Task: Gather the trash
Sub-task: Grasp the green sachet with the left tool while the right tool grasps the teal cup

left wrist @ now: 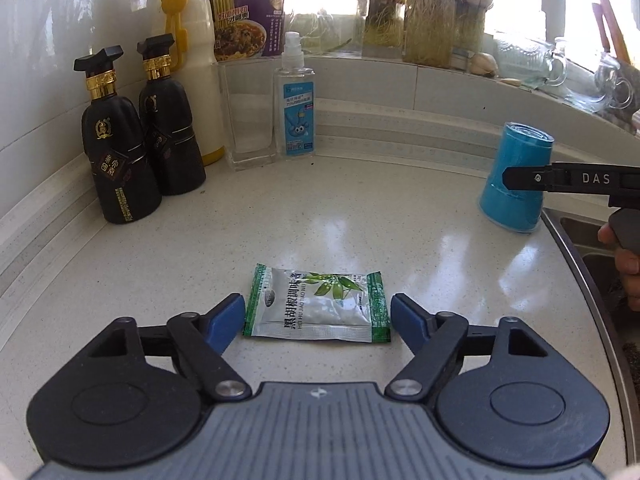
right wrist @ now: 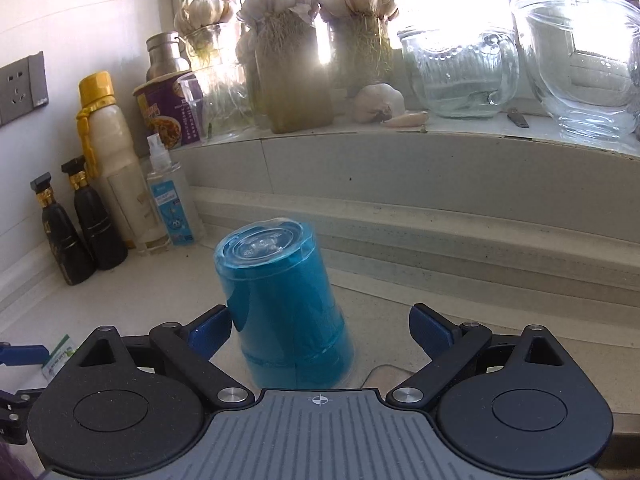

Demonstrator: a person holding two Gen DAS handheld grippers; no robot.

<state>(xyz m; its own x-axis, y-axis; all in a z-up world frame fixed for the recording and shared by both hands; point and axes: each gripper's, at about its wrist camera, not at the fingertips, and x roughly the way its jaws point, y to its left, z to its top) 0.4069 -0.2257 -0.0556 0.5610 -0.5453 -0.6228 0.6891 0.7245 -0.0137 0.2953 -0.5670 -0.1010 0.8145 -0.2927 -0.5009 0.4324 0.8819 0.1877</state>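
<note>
Left wrist view: the left gripper [left wrist: 317, 316] spreads wide around a seasoning sachet [left wrist: 318, 307] lying flat on the counter [left wrist: 160, 272]; light, crinkly, probably slippery (pinch its side edges). Right wrist view: the right gripper [right wrist: 320, 330], also apart, straddles an upturned blue cup [right wrist: 282, 308], whose base only this view shows.

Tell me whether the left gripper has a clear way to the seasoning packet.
Probably yes: the left gripper is open, fingers flanking the seasoning packet, which lies flat on the counter.
</note>
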